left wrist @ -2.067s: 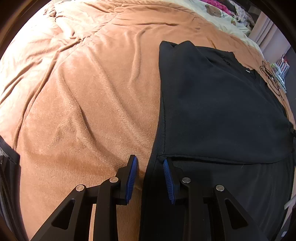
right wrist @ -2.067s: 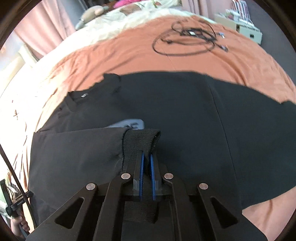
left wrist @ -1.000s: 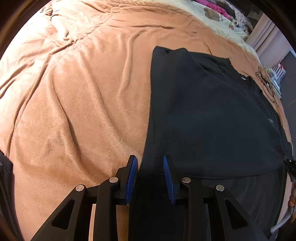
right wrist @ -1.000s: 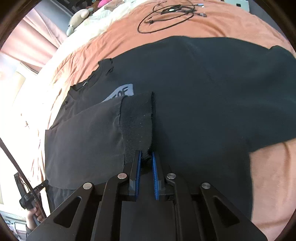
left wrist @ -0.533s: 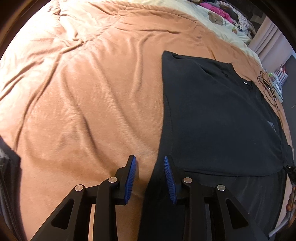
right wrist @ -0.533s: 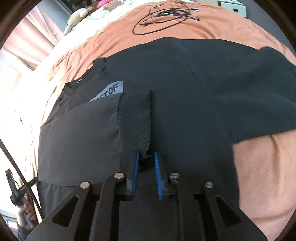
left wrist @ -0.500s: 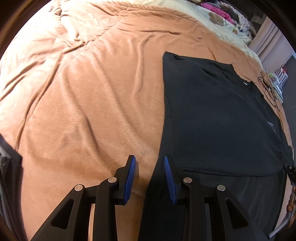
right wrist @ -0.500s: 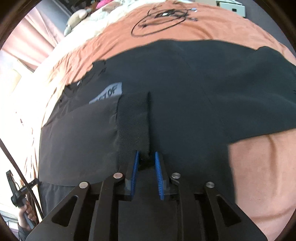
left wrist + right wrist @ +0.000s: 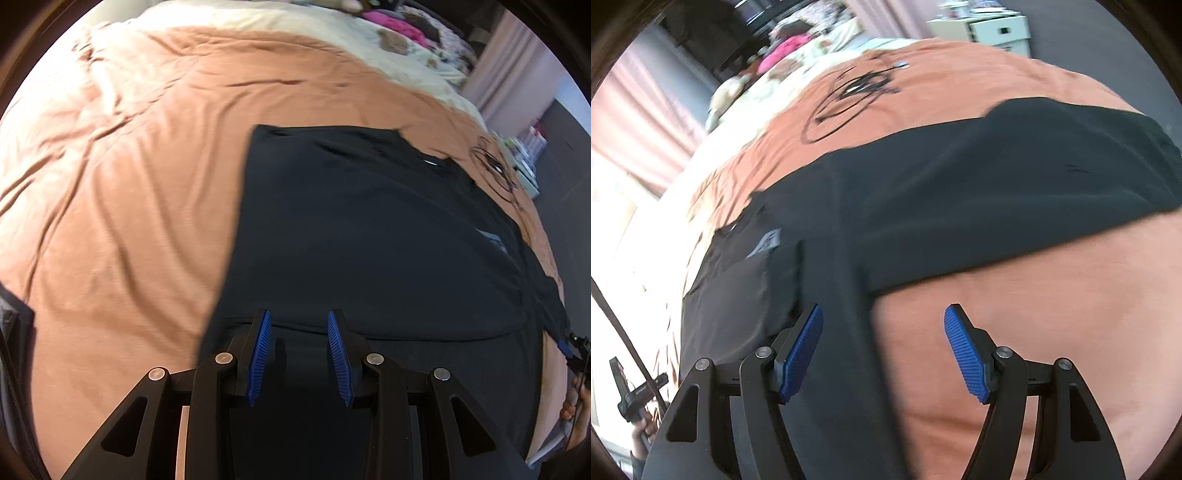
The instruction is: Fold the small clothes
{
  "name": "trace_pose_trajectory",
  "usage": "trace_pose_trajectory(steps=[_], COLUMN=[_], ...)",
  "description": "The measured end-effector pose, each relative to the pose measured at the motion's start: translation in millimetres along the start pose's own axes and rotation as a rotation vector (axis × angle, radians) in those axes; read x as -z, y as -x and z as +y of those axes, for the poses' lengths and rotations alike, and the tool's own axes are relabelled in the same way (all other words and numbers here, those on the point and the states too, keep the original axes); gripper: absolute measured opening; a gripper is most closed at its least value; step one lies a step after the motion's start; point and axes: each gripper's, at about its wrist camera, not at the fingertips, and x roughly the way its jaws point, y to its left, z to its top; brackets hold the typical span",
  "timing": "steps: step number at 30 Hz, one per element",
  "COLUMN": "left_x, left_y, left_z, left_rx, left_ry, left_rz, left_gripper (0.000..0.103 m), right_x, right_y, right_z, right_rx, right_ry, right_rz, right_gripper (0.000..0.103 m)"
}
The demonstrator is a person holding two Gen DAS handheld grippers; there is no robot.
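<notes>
While opening, right hand-held gripper [image 9: 882,349] pitched downward.

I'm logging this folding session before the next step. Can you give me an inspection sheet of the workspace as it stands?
Surface: orange blanket on a bed, wrinkled.
Job's things: black shirt lying flat, one sleeve folded across the body, other sleeve spread out.
Clutter: plush toys and pink fabric at the far end.
Grippers: left tongs open, empty; right tongs opening, gripping nothing.
Cables: black cable coil on the blanket.
Surroundings: curtains, white drawer unit.
</notes>
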Motion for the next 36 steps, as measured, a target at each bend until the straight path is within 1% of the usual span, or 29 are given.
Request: trace_pose_trajectory(steps=[1, 5, 10, 12, 15, 19, 22, 26, 31, 34, 36], left_x=[0.4, 2.1, 4.3, 7.0, 8.0, 6.8, 7.4, 7.7, 10.9, 14.9, 18.7], left_y=[-2.0, -10.4, -24.9, -30.9, -41.9, -57.1, -67.6, -82.5, -99.4, -108.8, -114.1], left_z=[-13.4, -52.7, -105.3, -126.8, -160.7, -208.9, -243.7, -288.6, -341.0, -370.2, -387.2], left_rx=[0.009, 0.034, 0.071, 0.082, 0.103, 0.132, 0.154, 0.181, 0.214, 0.239, 0.259], left_ry=[-0.018, -0.072, -0.130, -0.154, -0.193, -0.248, -0.292, -0.348, -0.411, -0.439, -0.458], left_rz=[0.003, 0.017, 0.034, 0.041, 0.056, 0.073, 0.085, 0.099, 0.113, 0.121, 0.126], left_gripper=[0.034, 0.034, 0.034, 0.034, 0.034, 0.034, 0.034, 0.034, 0.034, 0.034, 0.034], right_x=[1.7, 6.2, 8.3, 7.9, 5.4, -1.9, -5.7, -13.9, -22.5, -25.2, -27.7], right_y=[5.3, 19.0, 36.1, 43.0, 48.5, 46.2, 40.2, 26.8, 14.6, 9.6, 7.0], right_z=[-10.0, -38.9, -73.9, -88.8, -100.4, -114.5, -118.7, -124.8, -120.7, -119.9, -121.2], right_rx=[0.003, 0.005, 0.029, 0.044, 0.060, 0.084, 0.094, 0.109, 0.105, 0.123, 0.133], right_ry=[-0.019, -0.079, -0.151, -0.181, -0.210, -0.254, -0.284, -0.322, -0.330, -0.329, -0.329], right_rz=[-0.009, -0.030, -0.060, -0.077, -0.098, -0.119, -0.129, -0.135, -0.153, -0.159, -0.165], right_gripper=[0.067, 0.054, 0.048, 0.046, 0.044, 0.041, 0.039, 0.031, 0.029, 0.022, 0.016])
